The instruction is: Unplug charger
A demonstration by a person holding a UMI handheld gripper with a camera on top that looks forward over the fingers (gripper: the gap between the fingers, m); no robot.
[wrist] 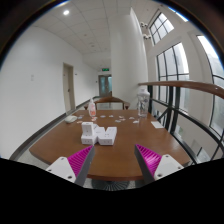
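Observation:
A white power strip (106, 133) lies on the brown wooden table (110, 155), well beyond my fingers. A white charger (88, 128) stands plugged into its left end, upright. My gripper (113, 158) is open and empty, held over the table's near edge, with the magenta pads (80, 160) spread wide. The strip and charger sit ahead of the gap between the fingers, slightly to the left.
Small white objects (125, 119) lie scattered across the far half of the table. A bottle (92, 106) stands near the far edge. Chairs stand behind the table. A railing (190, 90) and large windows run along the right. A door is at the back wall.

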